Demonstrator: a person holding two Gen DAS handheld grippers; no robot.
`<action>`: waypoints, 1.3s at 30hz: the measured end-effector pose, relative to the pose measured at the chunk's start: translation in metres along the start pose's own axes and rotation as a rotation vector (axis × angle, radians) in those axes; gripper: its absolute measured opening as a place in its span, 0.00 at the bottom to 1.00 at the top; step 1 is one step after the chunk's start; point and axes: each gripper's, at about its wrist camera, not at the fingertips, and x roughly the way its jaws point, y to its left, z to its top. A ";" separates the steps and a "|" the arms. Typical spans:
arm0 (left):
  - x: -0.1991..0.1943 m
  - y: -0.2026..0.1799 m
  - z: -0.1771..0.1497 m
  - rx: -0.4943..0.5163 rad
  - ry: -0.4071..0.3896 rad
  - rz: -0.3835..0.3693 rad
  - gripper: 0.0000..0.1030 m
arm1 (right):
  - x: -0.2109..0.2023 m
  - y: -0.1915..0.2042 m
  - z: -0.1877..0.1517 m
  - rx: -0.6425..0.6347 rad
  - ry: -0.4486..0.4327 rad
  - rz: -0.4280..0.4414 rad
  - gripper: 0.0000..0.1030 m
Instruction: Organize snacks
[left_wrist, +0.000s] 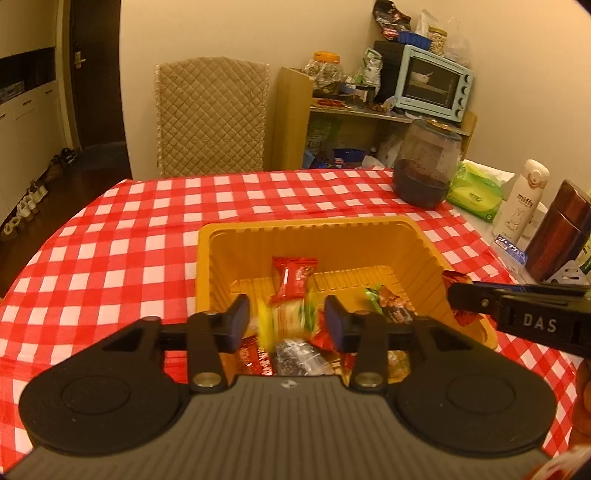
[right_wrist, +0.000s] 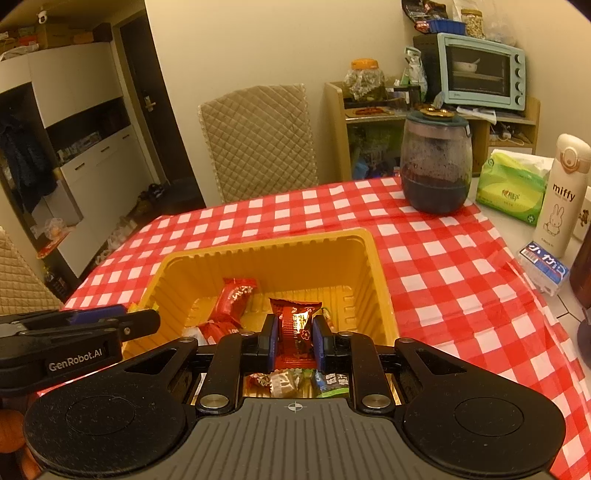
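Toaster oven, dark jar, tissue pack.

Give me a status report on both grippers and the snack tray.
Left gripper open, blurred yellow packet between its fingers. Right gripper shut on red packet, above tray. Nothing in the way.

Both views are taken from just above the near rim of the yellow tray, close in, and are aimed across the bench toward its far edge. The tray, the checked bench and the dark jar at the far right corner are shared by both.
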 end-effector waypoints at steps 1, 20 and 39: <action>-0.001 0.003 -0.001 -0.006 -0.001 0.006 0.40 | 0.000 -0.001 -0.001 0.001 0.001 -0.001 0.19; -0.023 0.012 -0.021 -0.005 -0.009 0.055 0.75 | 0.007 -0.011 0.009 0.122 -0.015 0.119 0.60; -0.074 0.001 -0.054 -0.052 0.013 0.076 0.99 | -0.051 -0.028 -0.027 0.129 0.002 -0.004 0.72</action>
